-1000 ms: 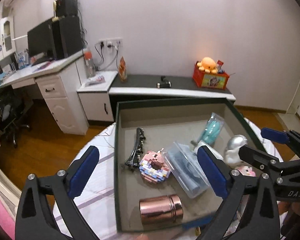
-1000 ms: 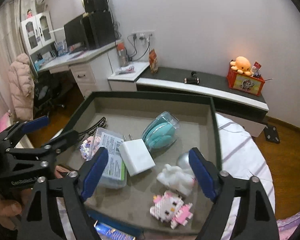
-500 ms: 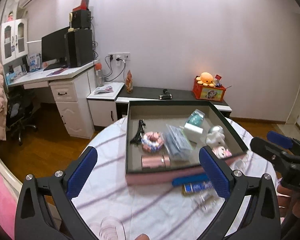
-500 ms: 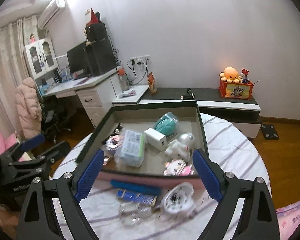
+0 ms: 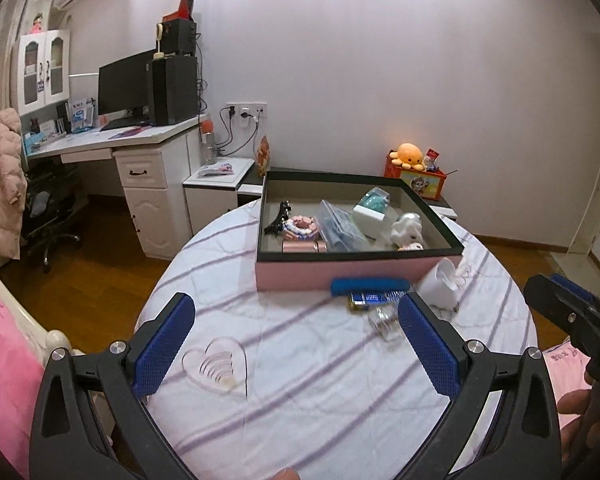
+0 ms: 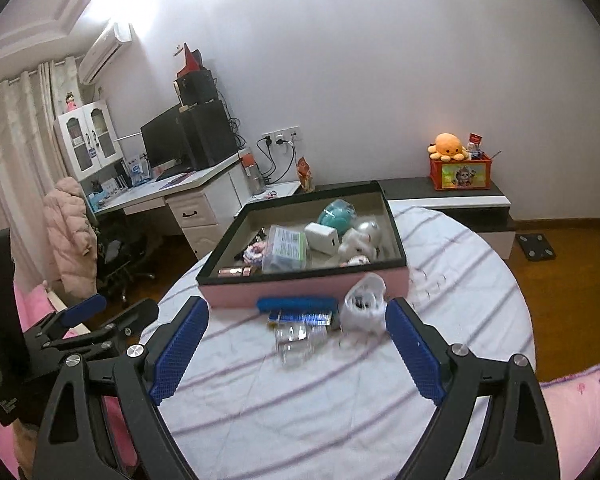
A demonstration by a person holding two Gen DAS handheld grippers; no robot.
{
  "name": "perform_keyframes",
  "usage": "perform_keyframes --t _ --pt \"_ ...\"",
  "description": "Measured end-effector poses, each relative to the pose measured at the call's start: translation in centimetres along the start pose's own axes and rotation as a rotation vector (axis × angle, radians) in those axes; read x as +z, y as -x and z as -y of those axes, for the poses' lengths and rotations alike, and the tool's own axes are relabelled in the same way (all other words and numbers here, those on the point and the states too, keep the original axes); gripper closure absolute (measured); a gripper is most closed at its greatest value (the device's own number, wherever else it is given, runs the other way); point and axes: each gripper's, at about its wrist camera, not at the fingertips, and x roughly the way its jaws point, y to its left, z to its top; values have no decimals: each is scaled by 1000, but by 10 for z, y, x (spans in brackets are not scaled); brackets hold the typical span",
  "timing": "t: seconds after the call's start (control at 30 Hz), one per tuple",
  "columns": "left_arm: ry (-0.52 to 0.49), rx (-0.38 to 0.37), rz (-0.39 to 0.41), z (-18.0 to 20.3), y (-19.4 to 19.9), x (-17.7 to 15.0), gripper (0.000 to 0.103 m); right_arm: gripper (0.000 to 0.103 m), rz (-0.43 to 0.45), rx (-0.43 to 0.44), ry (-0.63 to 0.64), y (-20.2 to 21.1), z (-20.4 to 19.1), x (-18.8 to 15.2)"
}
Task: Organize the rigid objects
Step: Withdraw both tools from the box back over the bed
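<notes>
The room had plain white walls (image 5: 380, 60) and a wooden floor (image 5: 92, 280), with an air conditioner (image 6: 106, 50) mounted high beside pale curtains (image 6: 16, 152). A white desk (image 5: 140, 152) against the left wall carried a dark monitor (image 5: 124, 82) and a black tower, with a pink jacket (image 6: 66, 236) draped over a chair just beside it. Along the far wall ran a low cabinet (image 6: 460, 200) bearing a red box (image 6: 460, 172) topped by an orange plush octopus (image 6: 446, 146).
</notes>
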Motion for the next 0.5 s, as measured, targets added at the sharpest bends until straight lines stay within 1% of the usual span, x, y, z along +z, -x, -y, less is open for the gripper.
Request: perform_keyframes --t 0.27,0.5 --pt "-15 7 -9 2 23 -18 0 12 10 -20 -15 31 4 -24" --pt "-19 11 3 1 33 -19 0 11 2 -28 -15 36 6 -28"
